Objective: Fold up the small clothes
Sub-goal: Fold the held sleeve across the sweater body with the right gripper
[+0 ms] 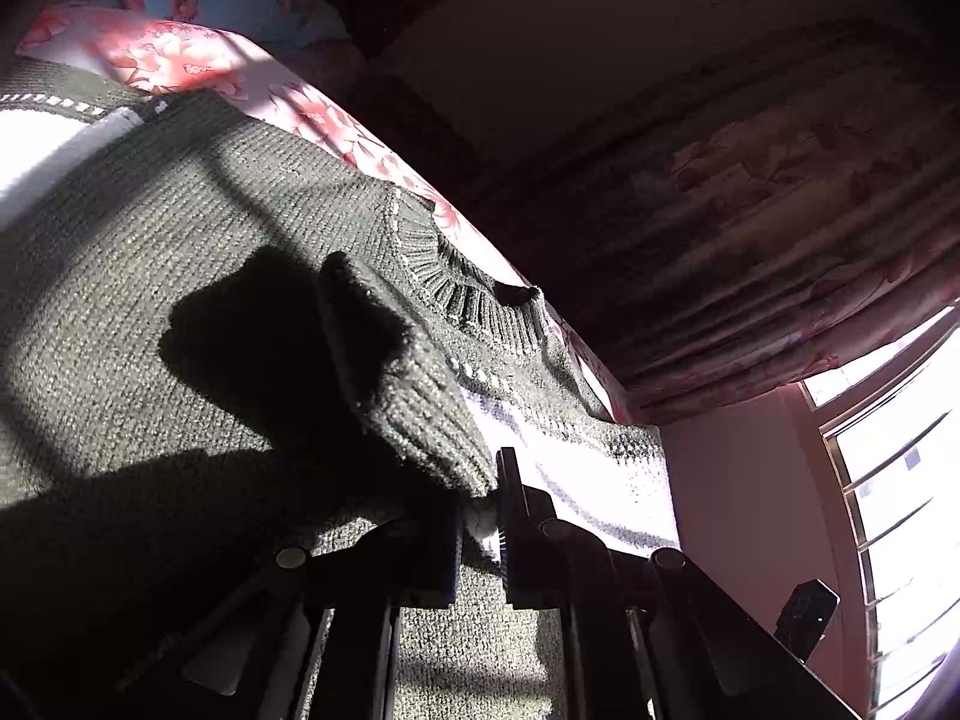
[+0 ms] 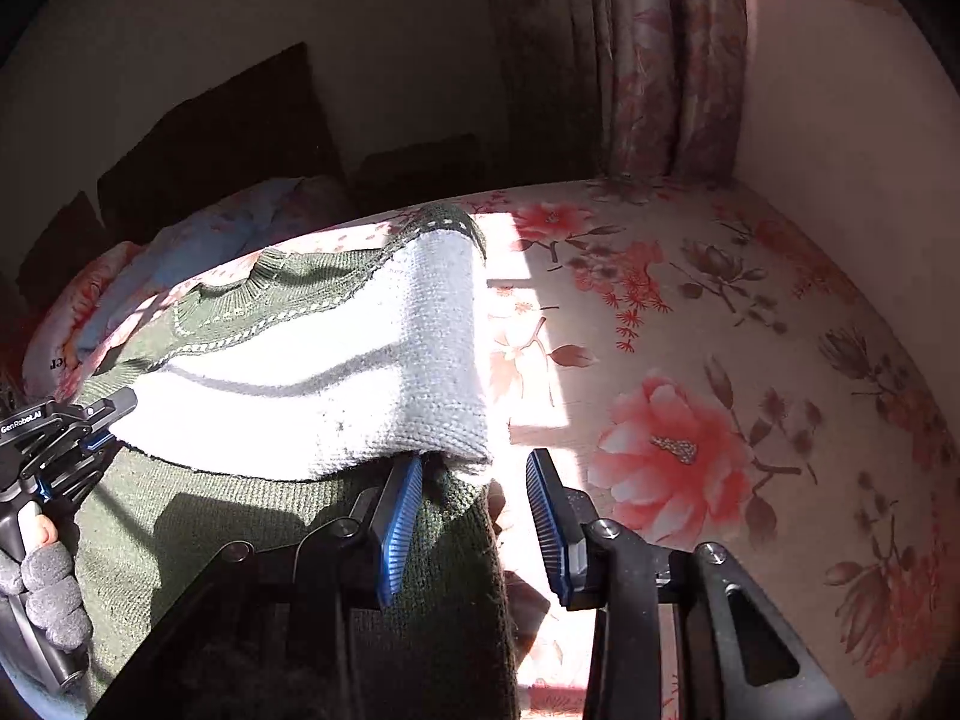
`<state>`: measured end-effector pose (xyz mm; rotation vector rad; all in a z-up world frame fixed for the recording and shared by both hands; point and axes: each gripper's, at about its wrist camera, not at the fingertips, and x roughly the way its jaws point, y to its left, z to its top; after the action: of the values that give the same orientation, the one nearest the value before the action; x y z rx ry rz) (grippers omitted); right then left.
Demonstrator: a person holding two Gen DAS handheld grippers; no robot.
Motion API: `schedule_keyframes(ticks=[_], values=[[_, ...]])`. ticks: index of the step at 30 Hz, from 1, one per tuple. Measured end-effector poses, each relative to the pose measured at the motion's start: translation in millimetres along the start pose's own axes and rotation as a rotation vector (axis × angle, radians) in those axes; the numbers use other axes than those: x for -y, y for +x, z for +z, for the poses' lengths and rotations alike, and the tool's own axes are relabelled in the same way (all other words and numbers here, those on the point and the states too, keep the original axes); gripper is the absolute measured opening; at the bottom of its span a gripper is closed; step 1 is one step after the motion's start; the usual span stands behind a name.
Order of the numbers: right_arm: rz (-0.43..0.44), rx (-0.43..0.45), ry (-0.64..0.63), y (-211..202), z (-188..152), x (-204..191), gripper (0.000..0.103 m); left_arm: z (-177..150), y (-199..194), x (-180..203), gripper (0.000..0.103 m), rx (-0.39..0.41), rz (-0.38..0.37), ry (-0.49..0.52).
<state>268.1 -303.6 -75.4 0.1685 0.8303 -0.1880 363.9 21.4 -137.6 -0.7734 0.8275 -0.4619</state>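
Note:
A dark green knit sweater (image 1: pixel 180 252) with a white band lies on the flowered bed sheet (image 2: pixel 690 360). In the left wrist view my left gripper (image 1: pixel 480 516) is shut on a raised fold of the sweater's edge, green and white knit pinched between the fingers. In the right wrist view the white band (image 2: pixel 336 378) is folded over the green body (image 2: pixel 252 540). My right gripper (image 2: pixel 474 516) is open, its blue pads either side of the sweater's right edge, touching nothing I can see. The left gripper shows there too (image 2: pixel 90 426), held by a gloved hand.
A flowered pillow (image 2: pixel 150 276) and a dark headboard (image 2: pixel 216 138) lie beyond the sweater. A floral curtain (image 2: pixel 648 60) and a pink wall (image 2: pixel 840 150) border the bed at right. A bright window (image 1: pixel 900 510) is at the right in the left wrist view.

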Motion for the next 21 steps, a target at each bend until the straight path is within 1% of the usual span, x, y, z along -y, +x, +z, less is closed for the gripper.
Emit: schedule_keyframes(ticks=[1,2,3,4,6,8,9,15,21], values=[[-0.01,-0.009,0.021,6.4,1.9,3.1,0.038,-0.6,-4.7,3.0,0.103,0.036,0.012,0.017],[-0.008,-0.018,0.053,11.8,2.0,8.1,0.04,-1.7,-13.7,5.0,0.103,0.08,0.025,0.031],[-0.005,-0.006,0.072,12.0,2.0,10.9,0.042,-2.7,-24.0,5.9,0.103,0.131,0.046,0.04],[-0.011,-0.006,0.068,12.2,1.5,10.7,0.043,-2.9,-32.2,5.5,0.103,0.171,0.067,0.043],[-0.017,-0.007,0.036,11.7,0.1,5.2,0.047,-2.2,-42.7,-1.0,0.103,0.215,0.101,0.016],[-0.012,-0.011,0.018,12.1,0.3,2.5,0.052,-1.6,-46.1,-12.1,0.103,0.216,0.135,-0.049],[-0.012,-0.012,0.015,12.1,0.7,1.8,0.052,-1.7,-48.0,-15.7,0.103,0.218,0.147,-0.072],[-0.023,-0.012,0.015,13.5,1.9,0.1,0.053,-4.0,-47.0,-12.8,0.103,0.202,0.191,-0.061],[-0.024,-0.011,0.015,13.9,2.0,-0.3,0.054,-2.5,-42.2,-20.3,0.103,0.179,0.219,-0.088]])
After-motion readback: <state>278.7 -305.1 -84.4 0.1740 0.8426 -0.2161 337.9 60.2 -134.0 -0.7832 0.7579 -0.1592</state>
